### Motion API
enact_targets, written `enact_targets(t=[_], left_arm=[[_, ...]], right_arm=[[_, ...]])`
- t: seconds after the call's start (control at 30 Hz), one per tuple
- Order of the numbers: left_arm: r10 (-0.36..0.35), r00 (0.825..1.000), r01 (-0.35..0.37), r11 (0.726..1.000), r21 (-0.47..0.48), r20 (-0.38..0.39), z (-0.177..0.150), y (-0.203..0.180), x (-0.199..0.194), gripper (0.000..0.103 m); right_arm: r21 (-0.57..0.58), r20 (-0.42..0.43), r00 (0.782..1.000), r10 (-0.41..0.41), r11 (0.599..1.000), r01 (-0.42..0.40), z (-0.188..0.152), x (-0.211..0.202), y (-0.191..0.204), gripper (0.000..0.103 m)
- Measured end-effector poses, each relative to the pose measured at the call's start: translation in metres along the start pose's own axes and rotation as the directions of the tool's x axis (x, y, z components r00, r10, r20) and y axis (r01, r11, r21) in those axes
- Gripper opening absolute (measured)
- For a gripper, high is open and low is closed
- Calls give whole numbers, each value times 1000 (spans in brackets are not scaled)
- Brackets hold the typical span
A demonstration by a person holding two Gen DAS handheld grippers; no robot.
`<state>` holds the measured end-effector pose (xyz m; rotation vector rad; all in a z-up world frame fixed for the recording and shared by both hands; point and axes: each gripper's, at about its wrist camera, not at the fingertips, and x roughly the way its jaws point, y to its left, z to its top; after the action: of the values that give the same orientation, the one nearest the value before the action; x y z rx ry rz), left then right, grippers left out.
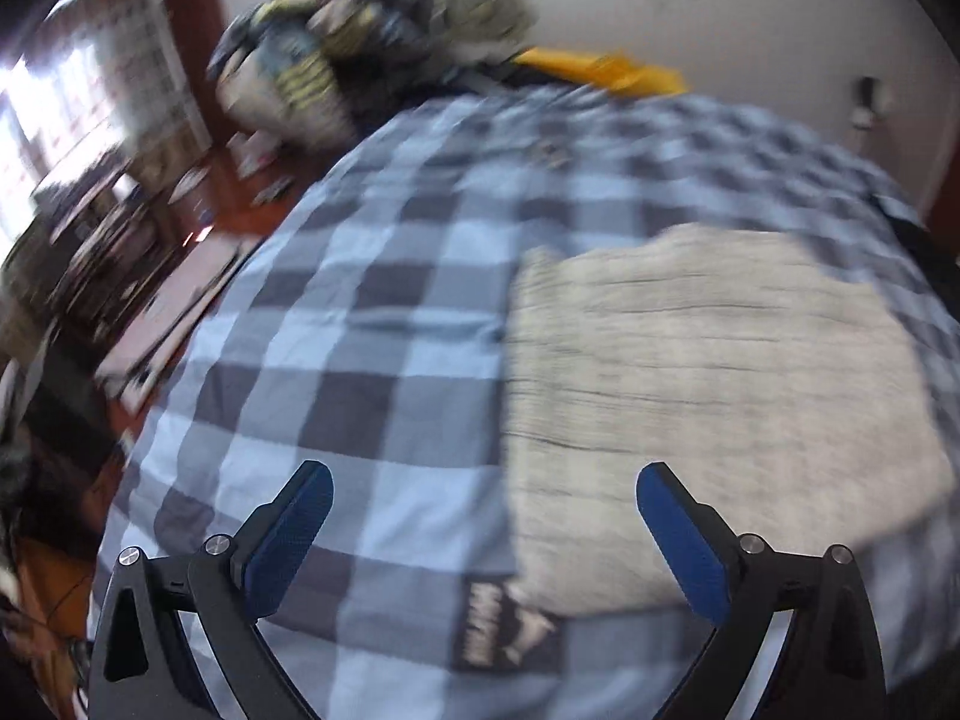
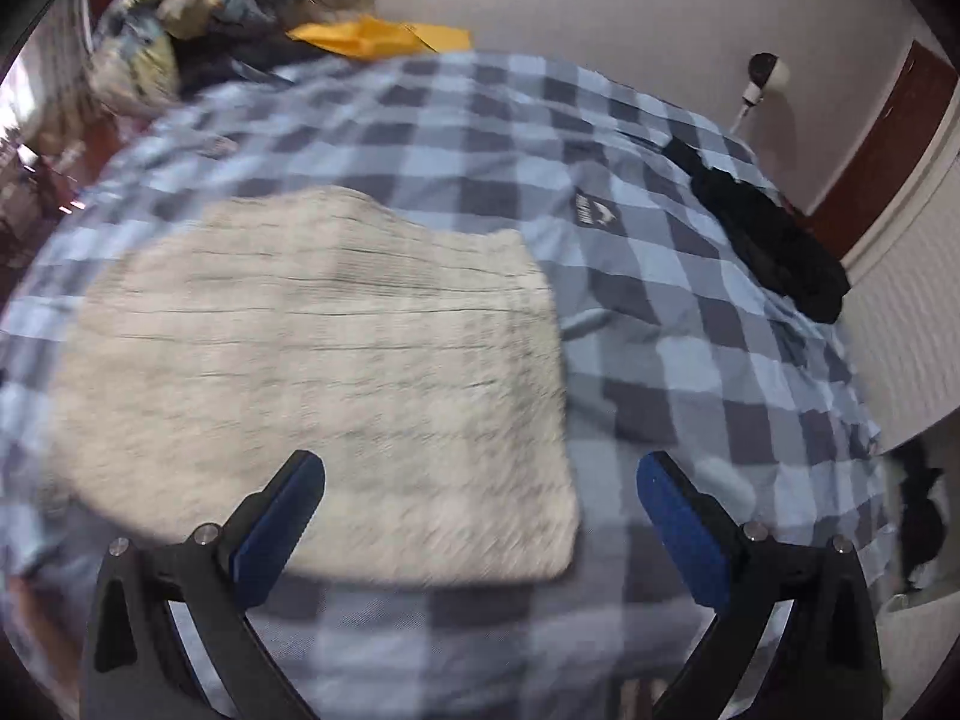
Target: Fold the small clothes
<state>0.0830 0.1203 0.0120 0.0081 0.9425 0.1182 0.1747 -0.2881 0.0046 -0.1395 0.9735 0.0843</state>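
Knitwear (image 2: 318,372) lies flat on the bed (image 2: 690,324), spread for folding; left tool (image 1: 483,525) and right tool (image 2: 480,516) hover spread apart, empty.

Both views are smeared by motion blur. In the left wrist view the shelves (image 1: 102,228) by the window are streaks, their contents unreadable, and the heap of clothes (image 1: 336,18) at the far end of the bed melts into patches of colour. The dark label (image 1: 507,624) on the checked cover (image 1: 360,330) cannot be read. In the right wrist view the cream garment (image 2: 336,372) loses its knit to blur, and the black clothing (image 2: 774,240) shows no shape
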Motion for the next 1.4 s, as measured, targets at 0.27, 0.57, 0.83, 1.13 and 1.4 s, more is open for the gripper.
enact_targets(t=[0.27, 0.57, 0.83, 1.13, 1.4], left_arm=[[-94, 993, 89, 993, 73, 66, -41, -35, -51, 103], [-156, 988, 155, 987, 29, 17, -50, -43, -40, 103], [-162, 986, 163, 986, -21, 37, -51, -38, -44, 103], [-134, 988, 131, 990, 46, 74, -53, -49, -55, 103], [-109, 992, 99, 987, 127, 72, -58, -66, -54, 103]], right_arm=[[-84, 103, 994, 20, 996, -11, -43, -31, 24, 102], [-152, 139, 990, -17, 988, 38, -80, -11, 36, 102], [-145, 173, 984, 42, 989, -17, -84, -11, 37, 102], [-141, 140, 988, 70, 989, -50, -86, -7, 38, 102], [-142, 141, 987, 83, 988, -63, -86, -8, 38, 102]])
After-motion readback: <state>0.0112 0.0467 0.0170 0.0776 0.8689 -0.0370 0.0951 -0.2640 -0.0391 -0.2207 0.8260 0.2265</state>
